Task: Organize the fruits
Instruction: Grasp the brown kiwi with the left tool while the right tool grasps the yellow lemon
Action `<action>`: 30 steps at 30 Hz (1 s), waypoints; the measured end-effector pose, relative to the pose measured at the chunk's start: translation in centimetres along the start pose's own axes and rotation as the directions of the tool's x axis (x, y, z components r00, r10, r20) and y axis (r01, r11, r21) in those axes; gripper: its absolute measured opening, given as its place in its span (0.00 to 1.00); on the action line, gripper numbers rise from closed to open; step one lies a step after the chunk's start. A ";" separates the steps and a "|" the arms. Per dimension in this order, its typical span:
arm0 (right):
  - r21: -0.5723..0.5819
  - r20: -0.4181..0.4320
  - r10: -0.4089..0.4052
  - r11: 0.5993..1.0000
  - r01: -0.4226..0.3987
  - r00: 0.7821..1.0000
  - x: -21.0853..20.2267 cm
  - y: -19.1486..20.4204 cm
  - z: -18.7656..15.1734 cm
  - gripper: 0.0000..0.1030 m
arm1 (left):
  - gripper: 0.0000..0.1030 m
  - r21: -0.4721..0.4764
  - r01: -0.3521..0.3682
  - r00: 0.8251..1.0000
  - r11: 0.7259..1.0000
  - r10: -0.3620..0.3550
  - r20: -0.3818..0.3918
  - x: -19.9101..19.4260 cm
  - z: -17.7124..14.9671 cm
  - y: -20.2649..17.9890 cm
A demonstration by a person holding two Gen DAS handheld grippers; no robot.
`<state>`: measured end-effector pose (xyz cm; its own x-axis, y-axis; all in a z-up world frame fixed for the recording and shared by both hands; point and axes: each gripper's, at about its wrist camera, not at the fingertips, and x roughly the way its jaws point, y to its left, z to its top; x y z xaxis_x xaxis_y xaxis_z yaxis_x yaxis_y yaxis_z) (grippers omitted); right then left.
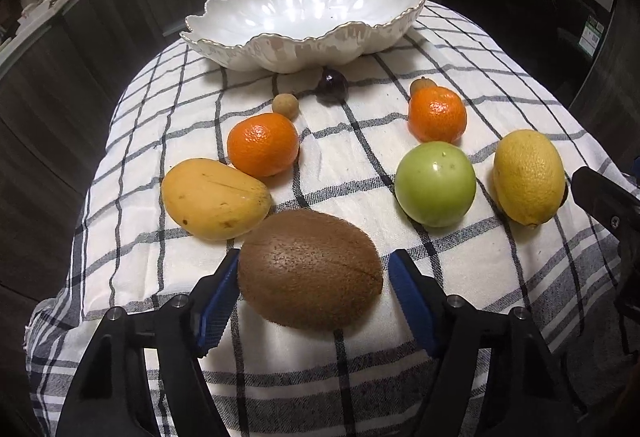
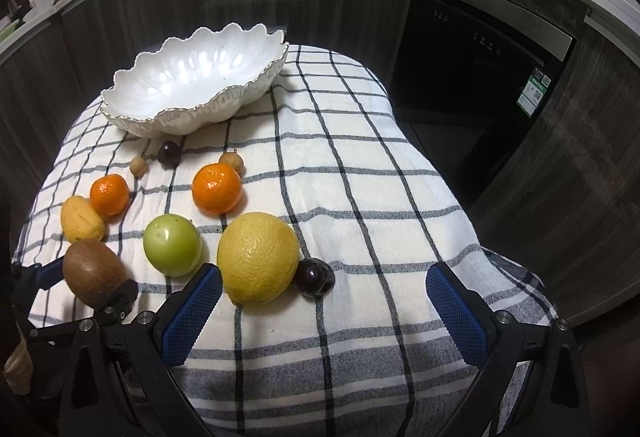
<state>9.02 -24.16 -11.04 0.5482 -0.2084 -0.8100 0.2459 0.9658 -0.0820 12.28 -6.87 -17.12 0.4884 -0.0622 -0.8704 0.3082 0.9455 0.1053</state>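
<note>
Kiwi sits on the checked cloth at the near edge of the surface, between the 2 blue pads of the left claw. Left pad looks to touch or nearly touch the skin; right pad stands just off it. No firm grip that I can confirm, and the fruit rests on the cloth.

Handling, my read: light, fuzzy skin gives decent friction, flesh is soft, so squeeze gently. Take it across the short axis at mid-body, as the pads are lined up now. Oval shape may roll if pinched off-centre.

Right claw is wide open and holds nothing; lemon lies just ahead of its left pad, with a dark plum touching the lemon.

Bowl is empty, at the far end of the cloth. It looks ceramic and fragile, so set fruit in rather than drop it.

Hard to make out:
- 2 small brown round fruits, type unclear
- near plum is almost hidden behind the lemon in the left view
- kiwi underside and contact patch not visible
- surface under the cloth hidden
</note>
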 end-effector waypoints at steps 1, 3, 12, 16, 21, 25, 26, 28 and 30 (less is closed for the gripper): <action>-0.002 -0.001 -0.001 1.000 0.001 1.000 0.1 0.1 0.0 1.00 | 0.67 -0.001 -0.005 1.000 1.000 0.005 0.003 0.0 0.0 0.0; -0.005 -0.003 0.000 1.000 0.000 1.000 0.1 0.2 -0.1 1.00 | 0.64 -0.008 -0.012 1.000 1.000 0.012 0.014 0.0 0.0 0.1; -0.006 -0.001 0.008 1.000 -0.008 1.000 0.0 0.4 0.1 1.00 | 0.63 -0.017 0.012 1.000 1.000 -0.012 0.019 -0.3 -0.2 0.5; -0.011 0.003 0.014 1.000 -0.014 1.000 0.0 0.5 0.2 1.00 | 0.63 -0.038 0.017 1.000 0.999 -0.016 0.022 -0.9 -0.3 0.9; -0.020 0.008 0.035 0.999 -0.035 0.999 0.3 1.1 0.9 0.99 | 0.63 -0.071 0.006 0.999 0.997 -0.003 0.044 -1.7 -0.3 2.0; -0.045 0.010 0.058 0.997 -0.057 0.998 0.8 2.1 1.6 0.88 | 0.63 -0.098 -0.015 0.998 0.995 0.021 0.062 -2.2 -0.2 3.0; -0.051 0.000 0.067 0.996 -0.067 0.998 1.2 2.3 1.8 0.80 | 0.63 -0.108 -0.020 0.997 0.994 0.027 0.067 -2.3 -0.2 3.3; -0.053 -0.023 0.088 0.995 -0.089 0.996 1.9 2.6 2.0 0.69 | 0.63 -0.121 -0.024 0.997 0.992 0.033 0.070 -2.4 -0.1 3.8; -0.061 -0.046 0.097 0.993 -0.099 0.994 2.6 3.0 2.0 0.65 | 0.63 -0.135 -0.024 0.997 0.991 0.034 0.071 -2.4 -0.1 4.2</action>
<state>12.83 -22.13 -12.23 0.5318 -0.1066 -0.8401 0.1414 0.9893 -0.0361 12.31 -2.75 -14.68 0.5554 -0.0525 -0.8299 0.1832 0.9812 0.0606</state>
